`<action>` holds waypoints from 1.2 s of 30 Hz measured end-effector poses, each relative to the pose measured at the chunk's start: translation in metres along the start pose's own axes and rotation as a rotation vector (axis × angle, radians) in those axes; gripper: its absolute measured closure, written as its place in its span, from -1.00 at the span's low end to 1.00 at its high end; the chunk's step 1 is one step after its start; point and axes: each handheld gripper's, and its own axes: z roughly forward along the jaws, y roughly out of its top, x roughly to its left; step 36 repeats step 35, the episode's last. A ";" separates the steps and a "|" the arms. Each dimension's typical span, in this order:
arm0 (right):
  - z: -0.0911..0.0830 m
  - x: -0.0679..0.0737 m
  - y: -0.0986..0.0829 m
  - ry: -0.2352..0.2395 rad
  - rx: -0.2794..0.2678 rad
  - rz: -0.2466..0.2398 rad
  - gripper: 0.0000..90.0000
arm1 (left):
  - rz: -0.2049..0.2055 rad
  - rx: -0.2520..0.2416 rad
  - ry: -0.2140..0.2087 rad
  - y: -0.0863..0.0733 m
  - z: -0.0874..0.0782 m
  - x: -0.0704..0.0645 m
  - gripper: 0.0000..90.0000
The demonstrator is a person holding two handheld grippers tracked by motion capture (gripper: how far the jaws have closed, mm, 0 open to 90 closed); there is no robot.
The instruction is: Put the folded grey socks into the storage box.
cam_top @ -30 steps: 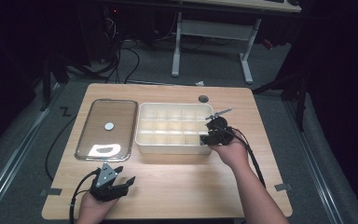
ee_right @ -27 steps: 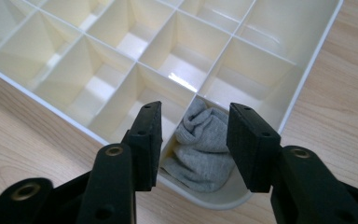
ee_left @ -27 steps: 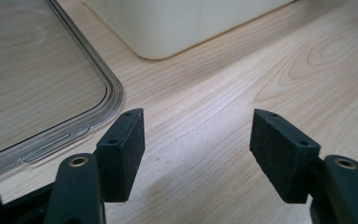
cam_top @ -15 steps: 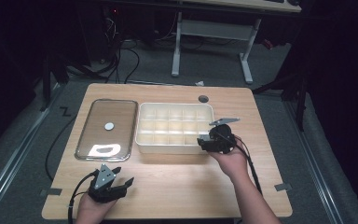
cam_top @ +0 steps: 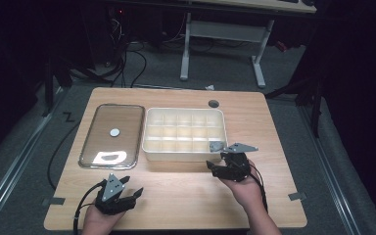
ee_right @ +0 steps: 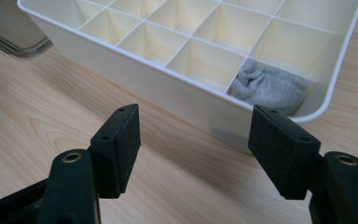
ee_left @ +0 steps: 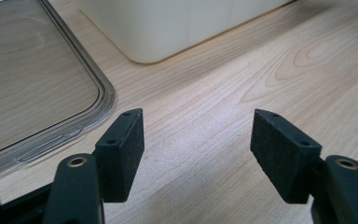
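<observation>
With the right gripper (cam_top: 223, 169) held wide and empty beside the divided box (cam_top: 149, 147), the grey cloth (ee_right: 268, 88) could be snagged out by a careless swing; the left gripper (cam_top: 122, 195) is also wide.

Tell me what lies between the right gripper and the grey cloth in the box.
Bare tabletop, then the box's near wall: the right gripper view shows the cloth just behind it, beyond the open right gripper.

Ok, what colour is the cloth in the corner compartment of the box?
Grey. The cloth lies bunched in the cream box, clearest in the right gripper view.
</observation>
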 end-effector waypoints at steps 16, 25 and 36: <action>-0.006 0.027 -0.088 -0.023 -0.090 0.000 -0.27 | -0.072 0.007 0.004 -0.001 -0.002 0.000 -0.20; -0.005 0.032 -0.105 -0.016 -0.062 -0.004 -0.28 | -0.091 -0.008 0.052 -0.003 -0.005 0.002 -0.29; -0.004 0.030 -0.107 -0.029 -0.057 0.019 -0.27 | -0.092 -0.004 0.038 -0.004 -0.006 0.008 -0.30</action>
